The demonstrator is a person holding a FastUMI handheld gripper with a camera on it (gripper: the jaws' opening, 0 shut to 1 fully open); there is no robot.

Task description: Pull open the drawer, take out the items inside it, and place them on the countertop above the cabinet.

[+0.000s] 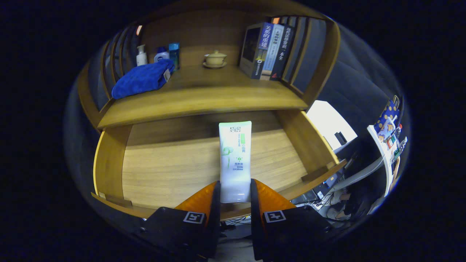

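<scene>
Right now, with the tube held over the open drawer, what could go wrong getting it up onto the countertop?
The gripper is shut on the tube only at its cap end, so the tube may pivot or slip. The countertop edge overhangs the drawer; lifting straight up could knock the tube. The blue towel, teacup and books limit landing space.

Camera rides the jaws, close above the open drawer [204,163], facing the countertop [204,98].

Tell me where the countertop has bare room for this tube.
Gripper is shut on the white plastic tube. The wooden countertop is bare along its front, and between the blue folded towel and upright books. The beige lidded teacup sits behind that gap.
</scene>
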